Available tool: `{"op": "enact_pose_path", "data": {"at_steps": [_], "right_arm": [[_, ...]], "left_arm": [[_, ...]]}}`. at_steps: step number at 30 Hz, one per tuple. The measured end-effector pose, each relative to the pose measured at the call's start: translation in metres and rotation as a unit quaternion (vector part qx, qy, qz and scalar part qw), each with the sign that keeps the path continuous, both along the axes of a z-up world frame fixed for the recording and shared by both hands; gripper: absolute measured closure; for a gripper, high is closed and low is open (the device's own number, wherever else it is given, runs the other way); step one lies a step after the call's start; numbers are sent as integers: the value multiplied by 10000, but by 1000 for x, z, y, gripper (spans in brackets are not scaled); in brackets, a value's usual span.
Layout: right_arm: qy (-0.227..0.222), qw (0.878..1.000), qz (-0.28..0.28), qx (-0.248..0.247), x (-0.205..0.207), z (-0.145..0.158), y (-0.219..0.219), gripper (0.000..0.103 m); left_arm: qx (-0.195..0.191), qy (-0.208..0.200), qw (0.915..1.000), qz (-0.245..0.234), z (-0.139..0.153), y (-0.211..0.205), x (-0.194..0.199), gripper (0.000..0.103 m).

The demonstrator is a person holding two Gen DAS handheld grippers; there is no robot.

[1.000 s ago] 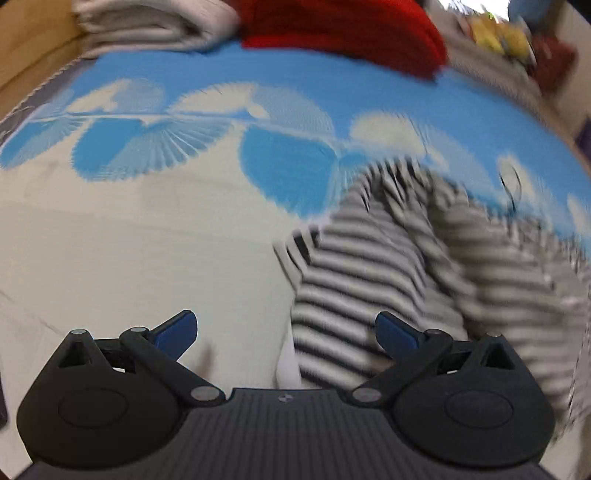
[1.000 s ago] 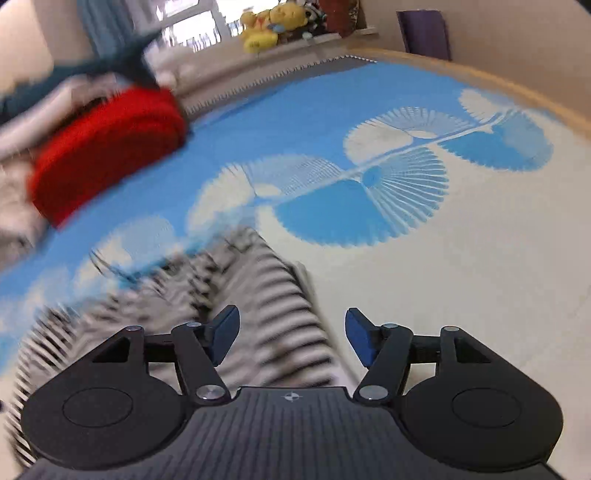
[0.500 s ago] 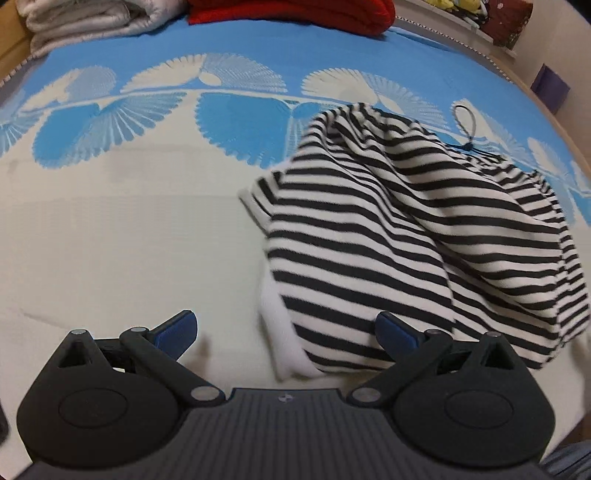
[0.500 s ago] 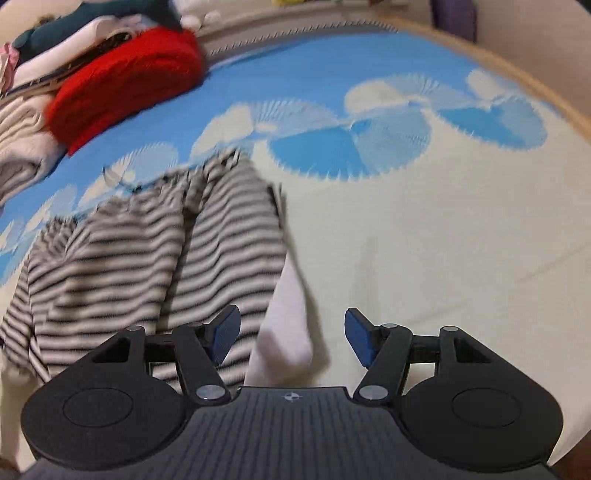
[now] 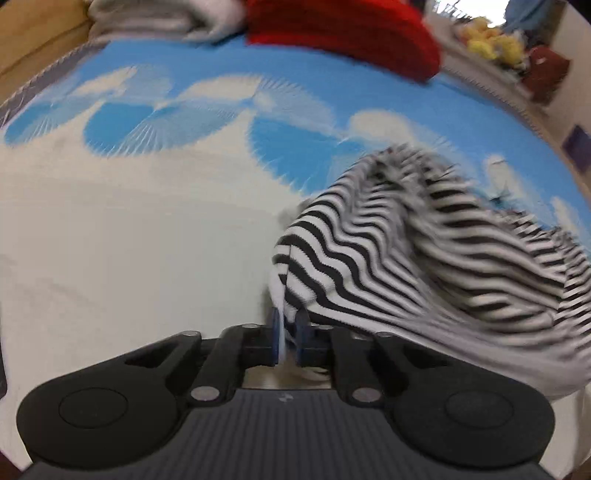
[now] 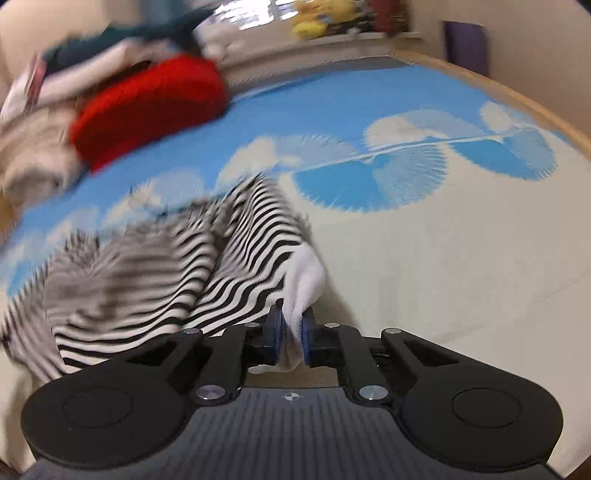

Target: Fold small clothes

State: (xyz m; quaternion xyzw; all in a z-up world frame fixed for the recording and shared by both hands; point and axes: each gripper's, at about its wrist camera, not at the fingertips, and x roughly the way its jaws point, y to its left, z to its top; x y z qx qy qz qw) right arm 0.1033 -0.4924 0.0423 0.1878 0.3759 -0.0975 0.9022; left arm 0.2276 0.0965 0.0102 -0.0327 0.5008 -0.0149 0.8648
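Striped garment [image 5: 424, 258], black and white with a white hem, lying bunched on the cream part of the patterned bedspread [image 5: 129, 240], nearer than the red bundle [image 5: 343, 33]. Left gripper [image 5: 287, 341] and right gripper [image 6: 291, 338] each clamp a pinch of the garment's near white edge between closed blue pads. For a clean fold, both edges should probably rise together, level and taut, so the cloth spreads flat. Motion blur obscures the garment's far side; its type and its sleeves cannot be made out.
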Motion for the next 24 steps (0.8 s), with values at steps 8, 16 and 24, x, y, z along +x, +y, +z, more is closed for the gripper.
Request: {"op": "enact_pose_path", "data": {"at_steps": [8,16,24], "right_arm": [[1233,9919,5,-293,25,-51,-2,75],[-314,9964,-147,-774,31,10,27,44],[-599,9914,1008,-580,112,0,96,44]], "left_arm": [[-51,173,9995,251,-7,30,8,57],[-420,-488,9979,113,15,-11,29,16],[-71,-800,9963,-299,6,-70,69,16]]}}
